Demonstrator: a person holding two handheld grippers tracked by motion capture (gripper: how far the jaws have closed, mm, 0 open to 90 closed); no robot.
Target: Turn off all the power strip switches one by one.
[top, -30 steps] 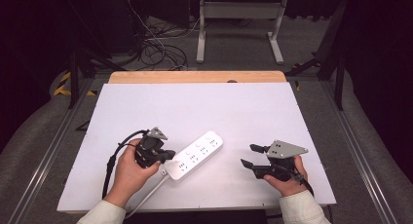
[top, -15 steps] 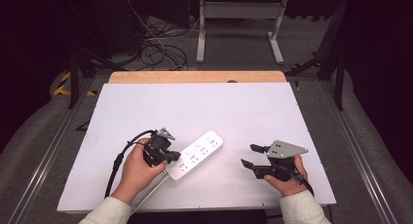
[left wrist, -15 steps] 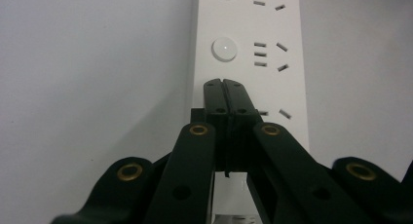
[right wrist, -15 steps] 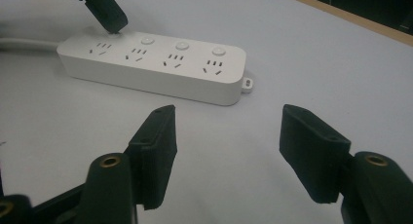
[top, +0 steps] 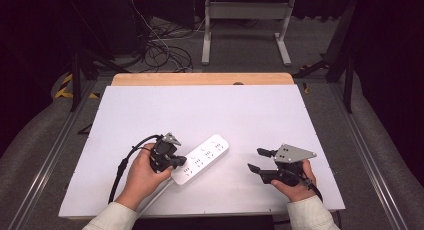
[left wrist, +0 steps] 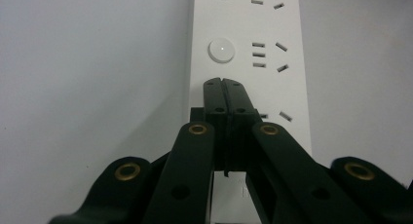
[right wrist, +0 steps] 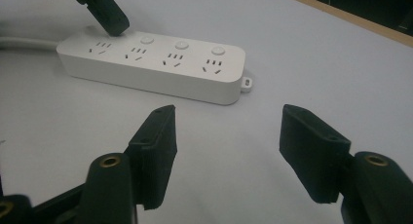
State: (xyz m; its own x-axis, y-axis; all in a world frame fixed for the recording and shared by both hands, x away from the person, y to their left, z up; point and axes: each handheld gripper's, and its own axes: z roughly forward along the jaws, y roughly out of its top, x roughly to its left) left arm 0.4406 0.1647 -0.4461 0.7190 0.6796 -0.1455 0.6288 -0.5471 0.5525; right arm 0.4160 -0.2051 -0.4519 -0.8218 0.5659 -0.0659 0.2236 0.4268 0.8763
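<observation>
A white power strip [top: 202, 159] with several outlets and round buttons lies at an angle near the table's front, its cable running off its near end. My left gripper [top: 180, 162] is shut, and its closed tips [left wrist: 225, 90] rest on the strip [left wrist: 253, 63] at the near-end button, which they hide. The same tips [right wrist: 109, 17] touch the strip [right wrist: 156, 65] in the right gripper view. My right gripper [top: 256, 159] stands open to the right of the strip, low over the table, with nothing between its fingers [right wrist: 158, 141].
The white table top [top: 210, 110] has a wooden strip [top: 200, 79] along its far edge. Behind it, on the floor, stand a metal frame [top: 245, 25] and loose cables [top: 160, 50].
My left gripper has slid a little to the right, and its shut tips now sit on the near end of the power strip. The right gripper has stayed still.
</observation>
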